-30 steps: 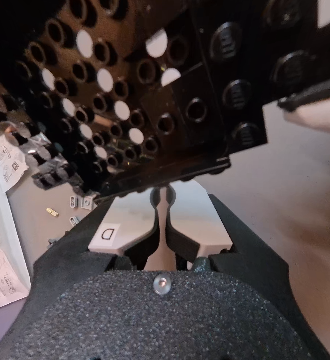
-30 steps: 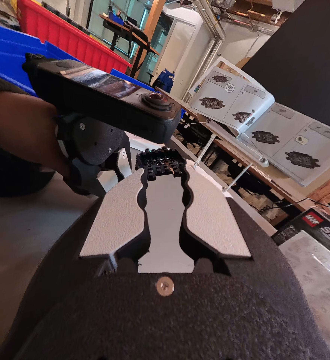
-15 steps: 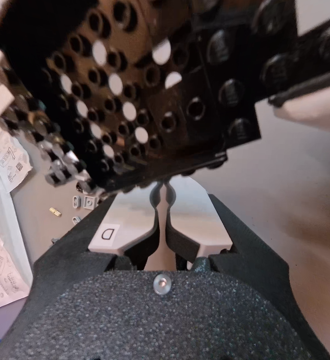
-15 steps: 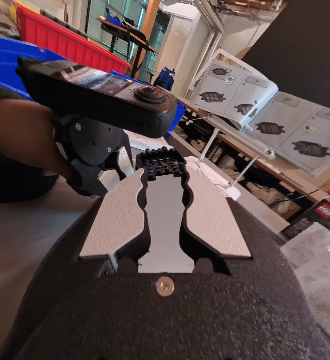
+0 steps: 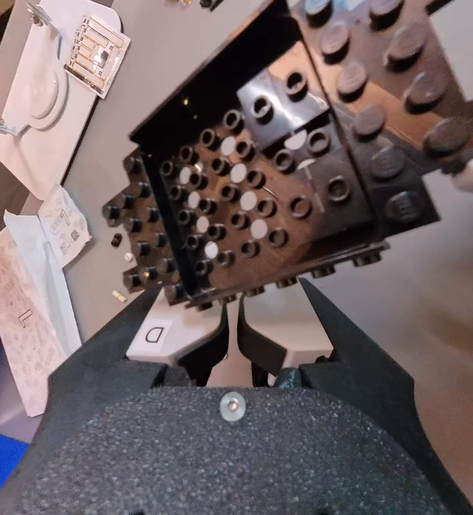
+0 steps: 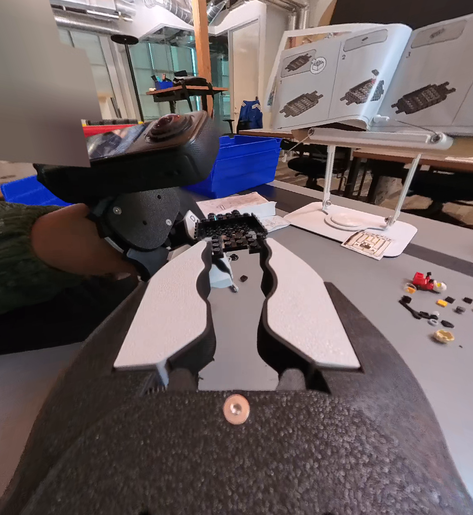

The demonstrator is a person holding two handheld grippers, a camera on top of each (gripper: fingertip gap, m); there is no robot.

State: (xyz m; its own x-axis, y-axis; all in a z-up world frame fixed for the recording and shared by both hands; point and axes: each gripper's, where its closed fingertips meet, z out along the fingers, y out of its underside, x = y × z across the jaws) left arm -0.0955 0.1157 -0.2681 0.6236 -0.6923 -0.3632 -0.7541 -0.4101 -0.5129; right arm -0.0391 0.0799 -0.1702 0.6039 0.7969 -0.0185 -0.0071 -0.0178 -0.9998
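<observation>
the black studded plastic brick assembly hangs above the grey tabletop, pinched across its near end by the right tool; the left tool, slightly parted, sits at its left edge.

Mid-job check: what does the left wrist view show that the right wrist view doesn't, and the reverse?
Left wrist only: the round see-through holes in the black brick assembly, and a loose tan pin. Right wrist only: the open instruction booklet on its stand, blue bins and scattered small bricks. Both: the assembly, the white stand base and the sticker sheet.
</observation>
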